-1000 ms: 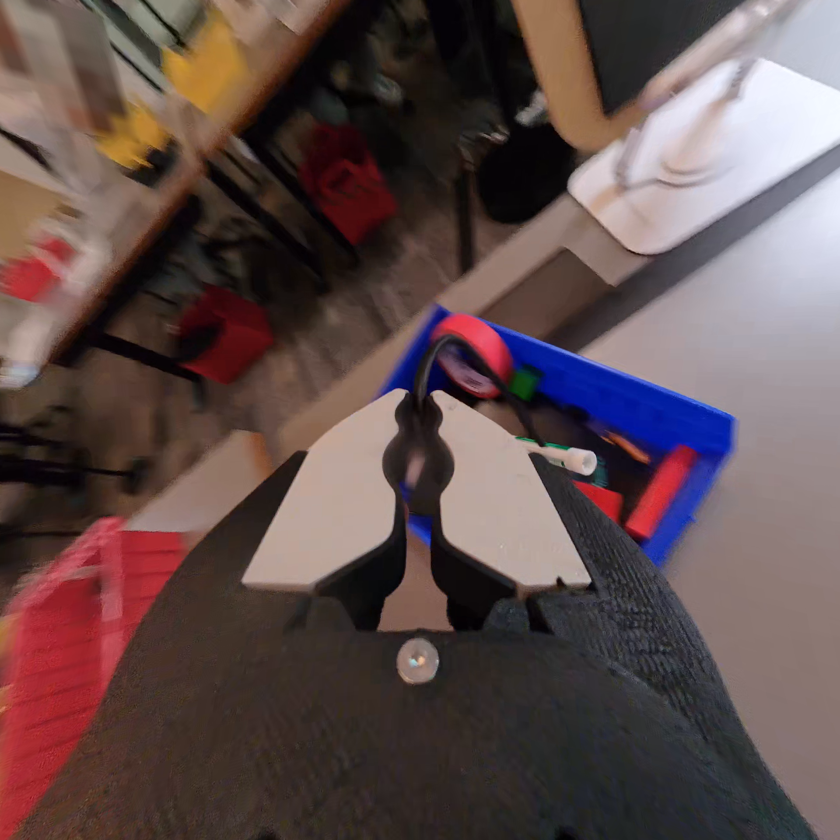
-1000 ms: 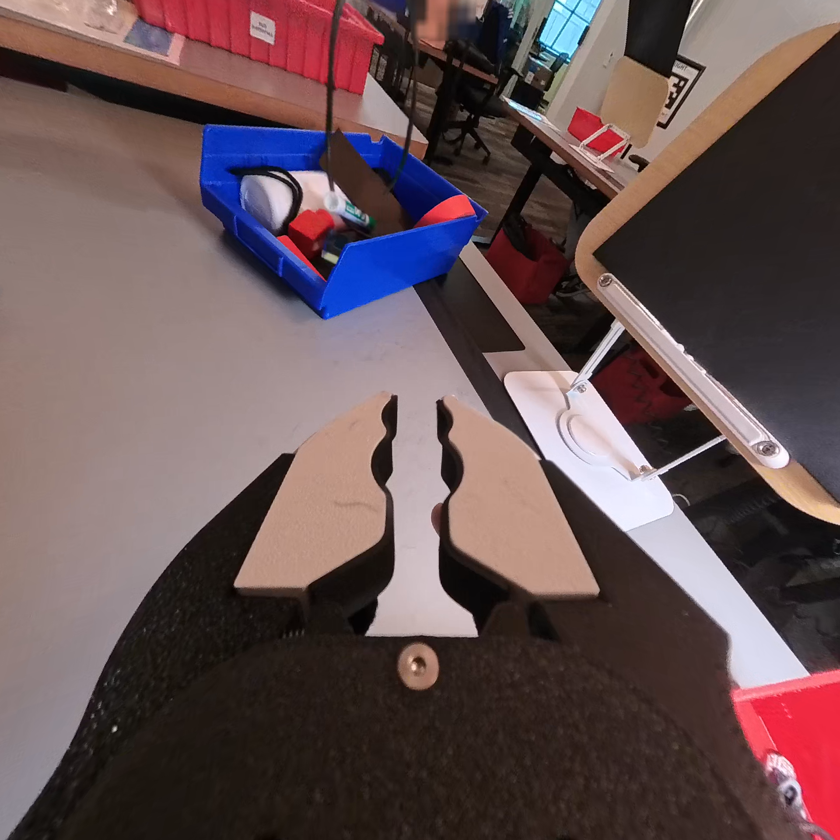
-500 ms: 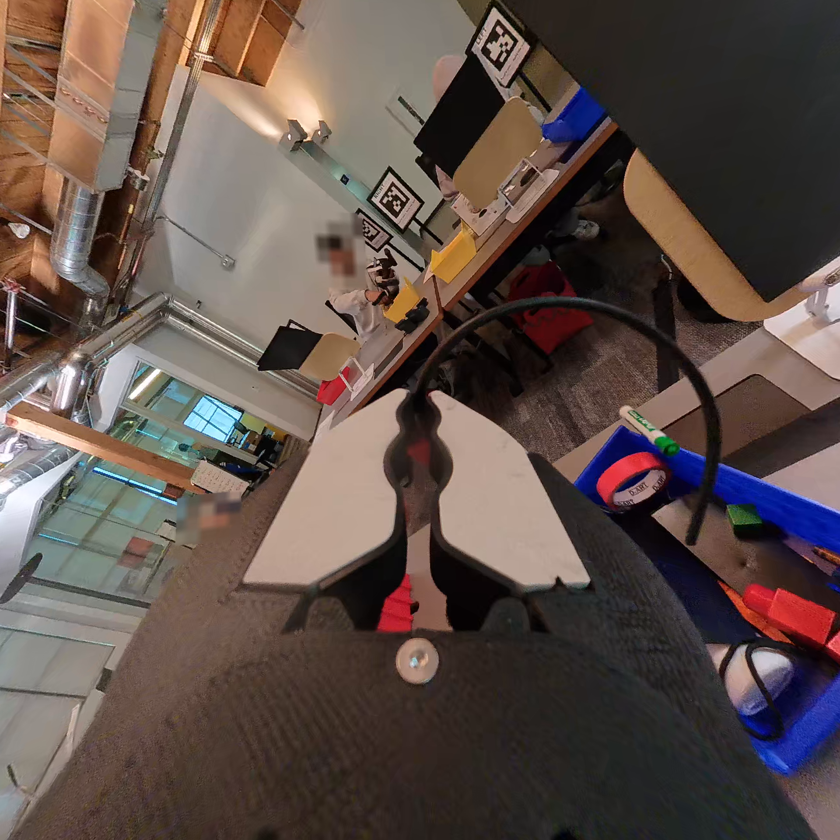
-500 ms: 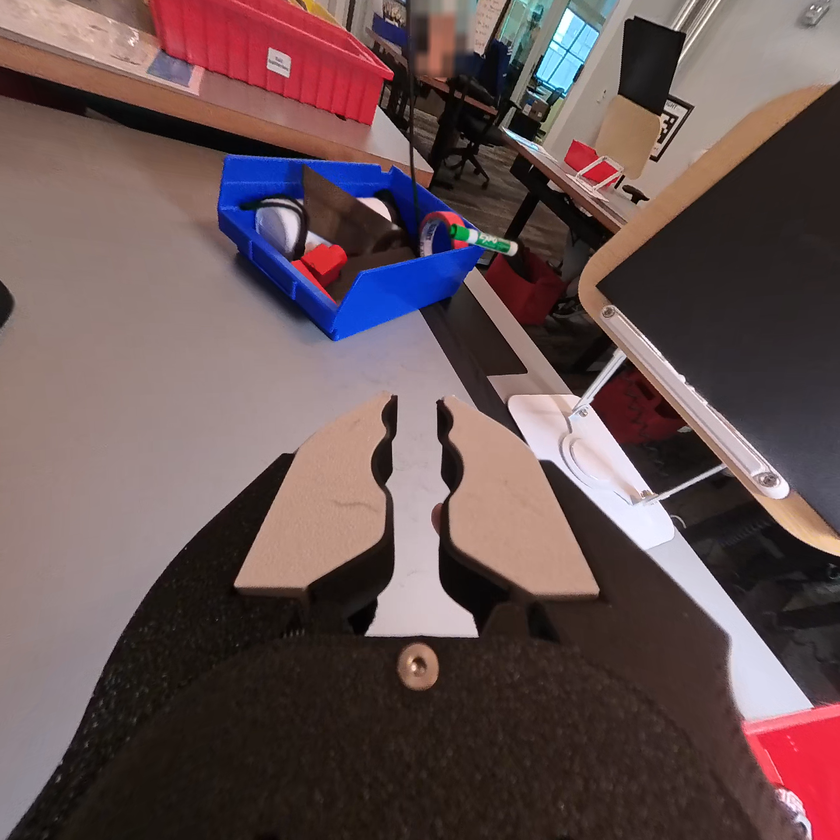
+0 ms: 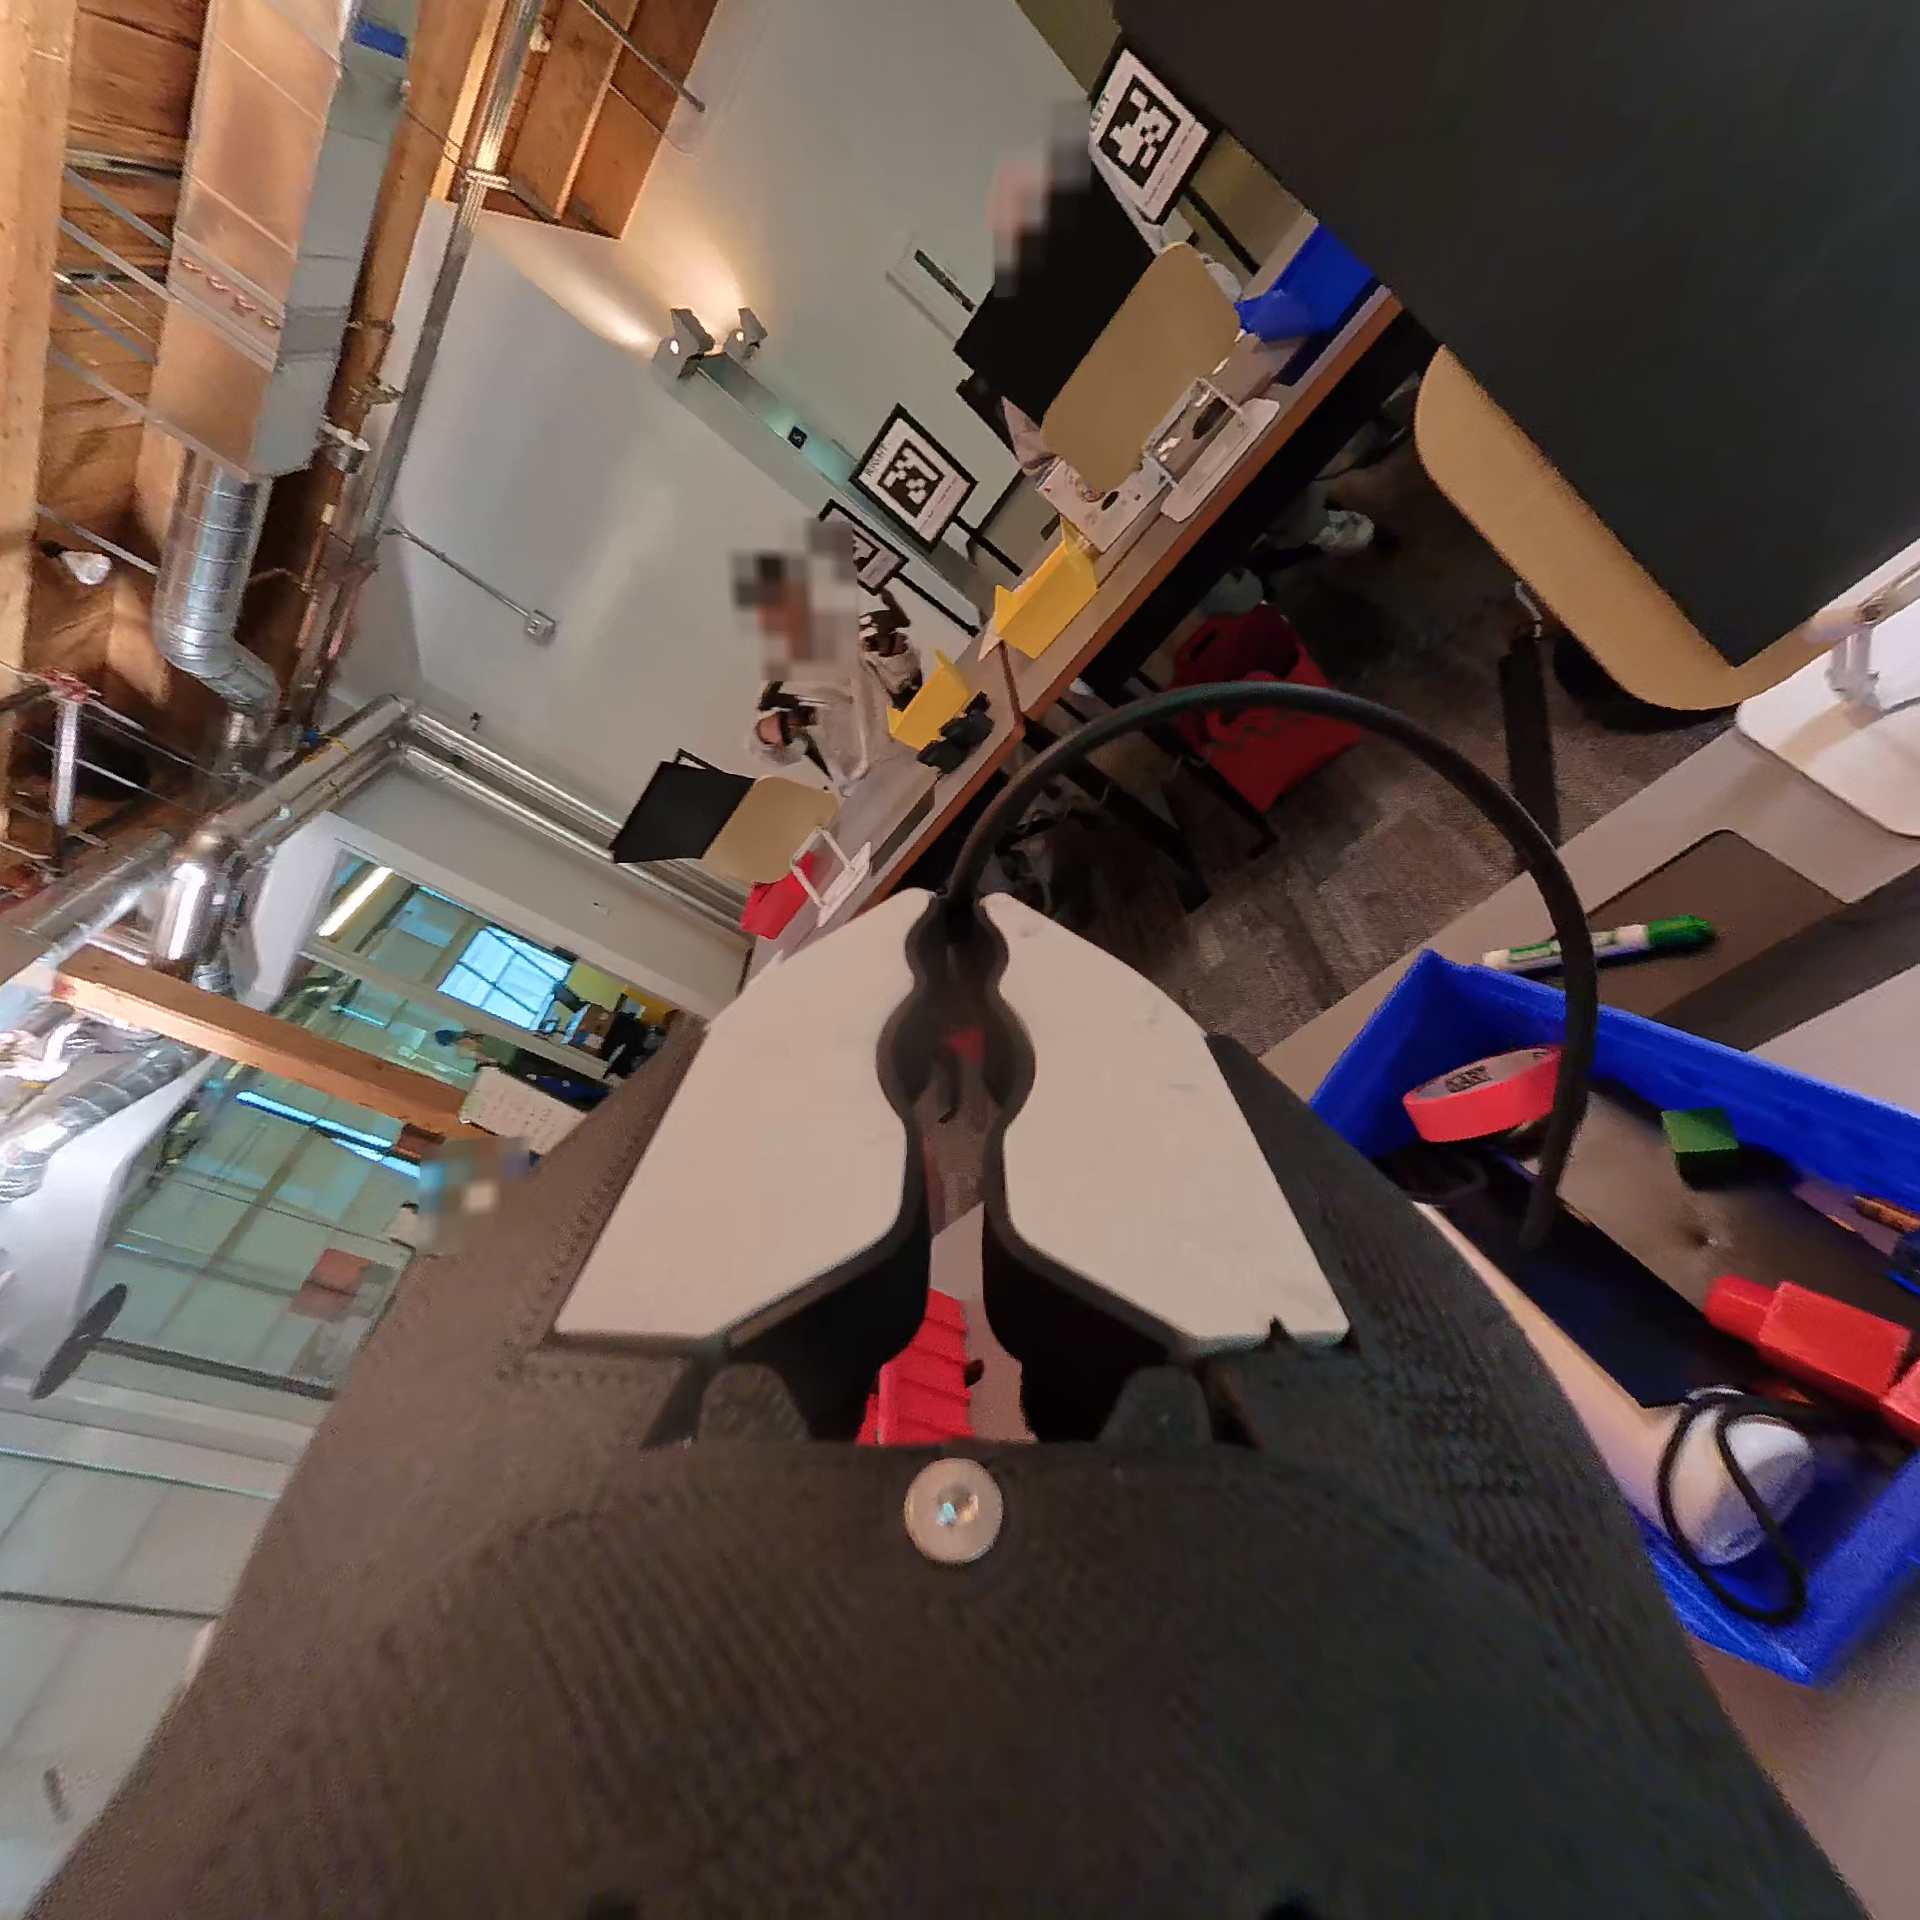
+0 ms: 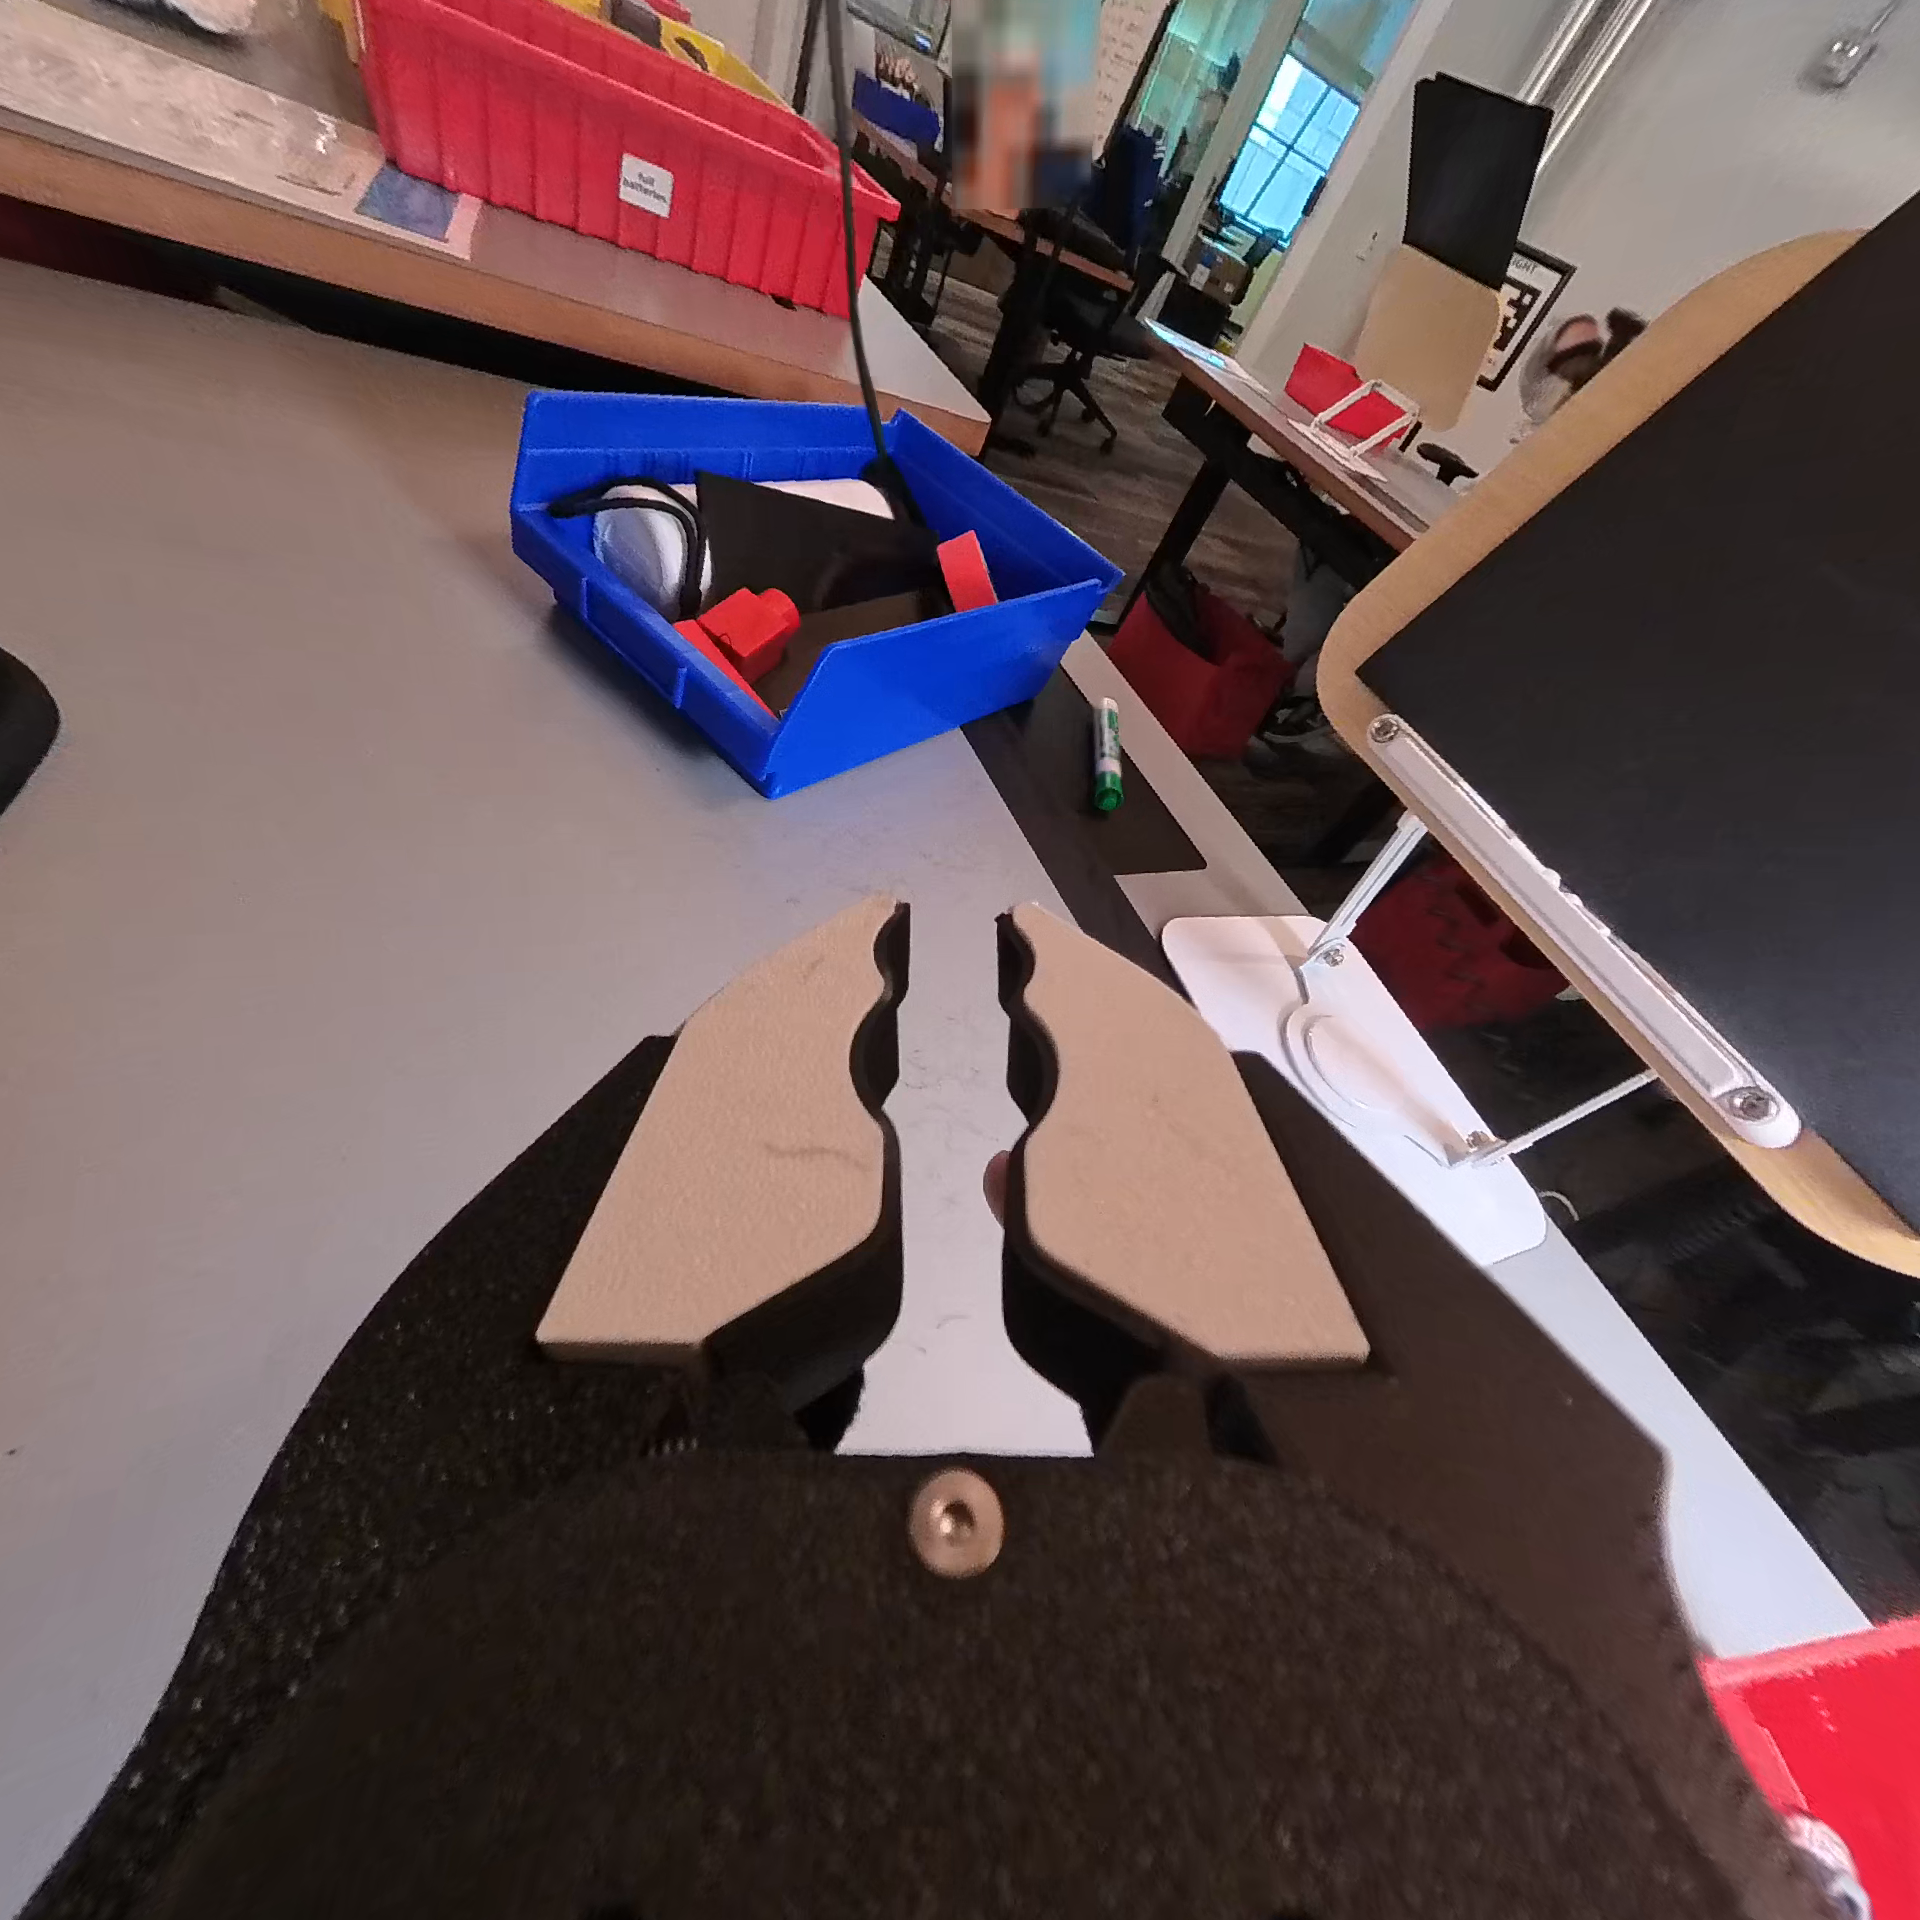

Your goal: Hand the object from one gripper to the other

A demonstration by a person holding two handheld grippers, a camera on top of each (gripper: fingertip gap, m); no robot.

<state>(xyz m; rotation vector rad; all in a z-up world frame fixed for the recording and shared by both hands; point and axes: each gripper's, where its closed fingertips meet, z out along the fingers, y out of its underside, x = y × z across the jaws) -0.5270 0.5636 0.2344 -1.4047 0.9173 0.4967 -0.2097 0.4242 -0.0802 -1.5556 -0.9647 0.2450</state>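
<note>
My left gripper (image 5: 961, 914) is shut on one end of a black cable (image 5: 1299, 707). The cable arcs up and right, then hangs down into the blue bin (image 5: 1766, 1101). The gripper is raised and tilted, left of the bin. In the right wrist view the cable (image 6: 852, 281) drops from above into the blue bin (image 6: 914, 675). My right gripper (image 6: 954, 920) is open with a narrow gap and empty, low over the grey table, short of the bin.
The bin holds red tape (image 6: 961, 571), a red block (image 6: 748, 623), a black sheet and a white corded object (image 5: 1714, 1475). A green marker (image 6: 1107, 753) lies on the table's dark strip beside the bin. A black panel (image 6: 1662, 623) on a white stand is at right. About 45 cm separates my left fingertips from my right.
My left gripper has risen and tilted up with the cable. The green marker has gone from the bin's rim to the table strip. The right gripper's gap is unchanged.
</note>
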